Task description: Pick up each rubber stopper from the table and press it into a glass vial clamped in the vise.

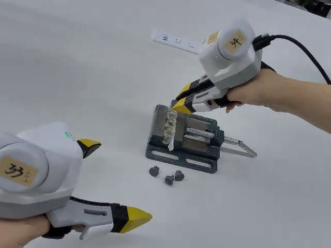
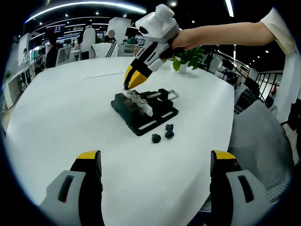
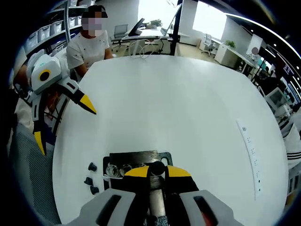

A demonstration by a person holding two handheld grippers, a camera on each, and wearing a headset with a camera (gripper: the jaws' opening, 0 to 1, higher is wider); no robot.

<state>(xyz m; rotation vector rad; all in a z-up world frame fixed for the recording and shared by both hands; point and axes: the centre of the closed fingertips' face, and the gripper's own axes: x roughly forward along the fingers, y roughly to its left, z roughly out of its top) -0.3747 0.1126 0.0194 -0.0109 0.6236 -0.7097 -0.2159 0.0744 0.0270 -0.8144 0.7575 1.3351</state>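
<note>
You are holding a rubber stopper (image 3: pixel 157 168) clamped in the right gripper's (image 1: pixel 177 106) jaws, just over the glass vials (image 1: pixel 169 126) in the vise (image 1: pixel 181 151). The left gripper (image 1: pixel 120 181) is hovering, jaws apart. Next, I judge, you are needing a straight, centred downward press.

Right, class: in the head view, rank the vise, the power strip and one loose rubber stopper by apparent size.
1. Vise, largest.
2. Power strip, though it lies farther away, so its true size is unsure.
3. Rubber stopper, smallest.
</note>
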